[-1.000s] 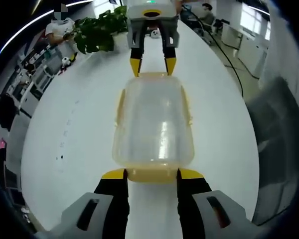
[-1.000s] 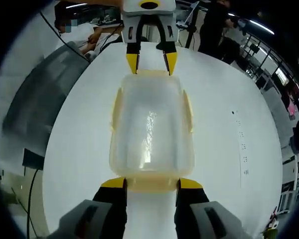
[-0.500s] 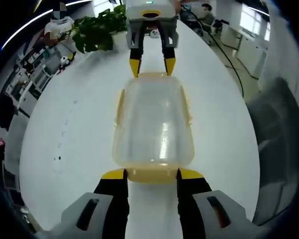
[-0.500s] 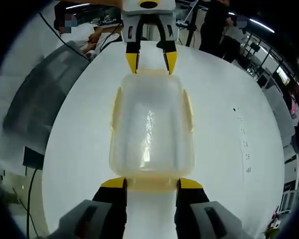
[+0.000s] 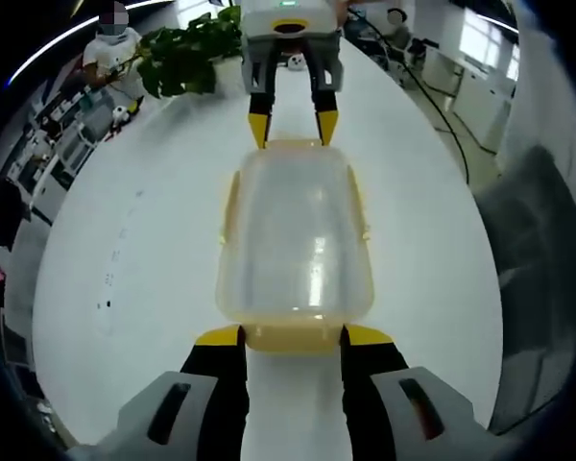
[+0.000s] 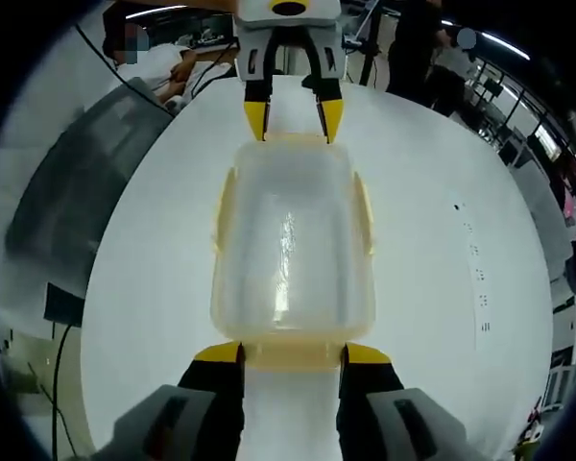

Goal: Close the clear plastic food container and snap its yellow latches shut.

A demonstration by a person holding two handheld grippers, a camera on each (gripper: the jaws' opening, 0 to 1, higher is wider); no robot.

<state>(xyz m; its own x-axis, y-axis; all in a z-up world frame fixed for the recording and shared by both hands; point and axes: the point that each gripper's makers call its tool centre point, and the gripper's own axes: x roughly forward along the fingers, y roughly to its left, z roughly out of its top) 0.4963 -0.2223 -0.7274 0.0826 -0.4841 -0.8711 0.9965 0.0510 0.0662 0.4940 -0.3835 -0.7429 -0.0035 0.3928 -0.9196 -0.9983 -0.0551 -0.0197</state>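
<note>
Clear plastic food container [image 5: 295,240], rectangular with rounded corners, lid on top, lying flat on the white counter [image 5: 154,250]. Translucent walls, a bright glare streak down the middle of the lid. Yellow latches [image 5: 293,336] along the edges: one at each short end, one on each long side, the side ones [image 5: 231,206] standing slightly out from the wall. In the right gripper view, same container [image 6: 290,240] lengthwise, near end latch [image 6: 293,353] pale yellow, side latch [image 6: 365,216] flared outward.
</note>
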